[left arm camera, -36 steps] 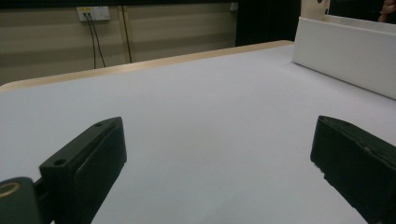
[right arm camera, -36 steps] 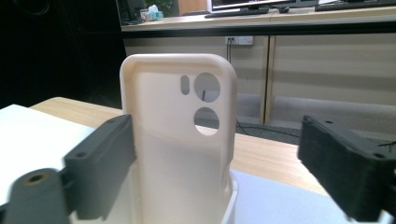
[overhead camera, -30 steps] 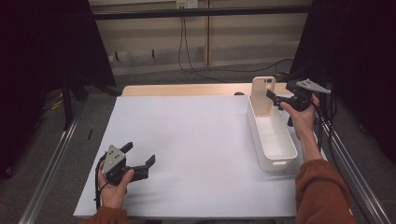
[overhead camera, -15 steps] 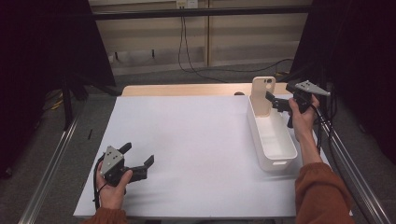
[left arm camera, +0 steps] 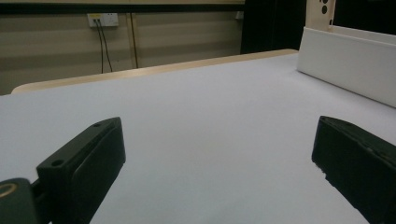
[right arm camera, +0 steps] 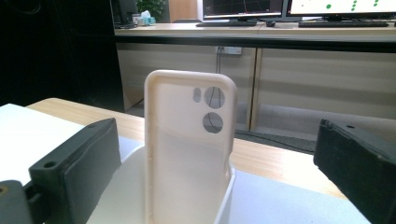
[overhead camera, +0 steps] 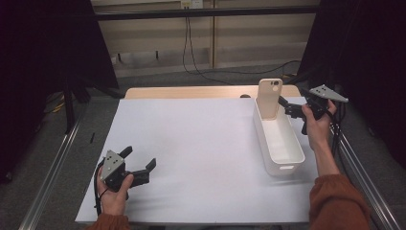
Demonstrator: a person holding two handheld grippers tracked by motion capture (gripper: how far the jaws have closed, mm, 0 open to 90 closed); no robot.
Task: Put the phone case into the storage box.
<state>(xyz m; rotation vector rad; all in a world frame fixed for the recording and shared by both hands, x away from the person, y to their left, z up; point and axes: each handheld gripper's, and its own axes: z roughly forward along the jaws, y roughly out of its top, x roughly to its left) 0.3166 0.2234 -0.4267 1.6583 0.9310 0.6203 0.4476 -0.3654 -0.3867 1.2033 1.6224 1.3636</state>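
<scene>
Two hand-held grippers are in my hands, and from the high view my left hand-held gripper [overhead camera: 139,165] rests on the white counter [overhead camera: 201,143] at about seven o'clock, jaws spread and holding nothing. My right hand-held gripper [overhead camera: 286,106] is up at two o'clock, jaws apart, aimed at the phone case [overhead camera: 269,97], which stands upright in the far end of the white bin [overhead camera: 278,141] and leans on its end wall. The tips look just beside the case; I cannot tell whether they touch it.

In the left gripper view, my jaws stand wide over bare counter [left arm camera: 201,116], with the bin [left arm camera: 348,63] off at two o'clock and the top of the case [left arm camera: 320,11] peeking above it.

In the right gripper view, the phone case [right arm camera: 189,149] stands dead centre at twelve o'clock between my parted jaws, its hollow side and camera holes facing me, its foot down in the bin [right arm camera: 223,198].

I judge the case light, thin and bendy, a bit slick, not fragile. I would pinch it flat across front and back near the upper half, below the camera holes, gently, since a hard squeeze on the side rims could buckle it.
</scene>
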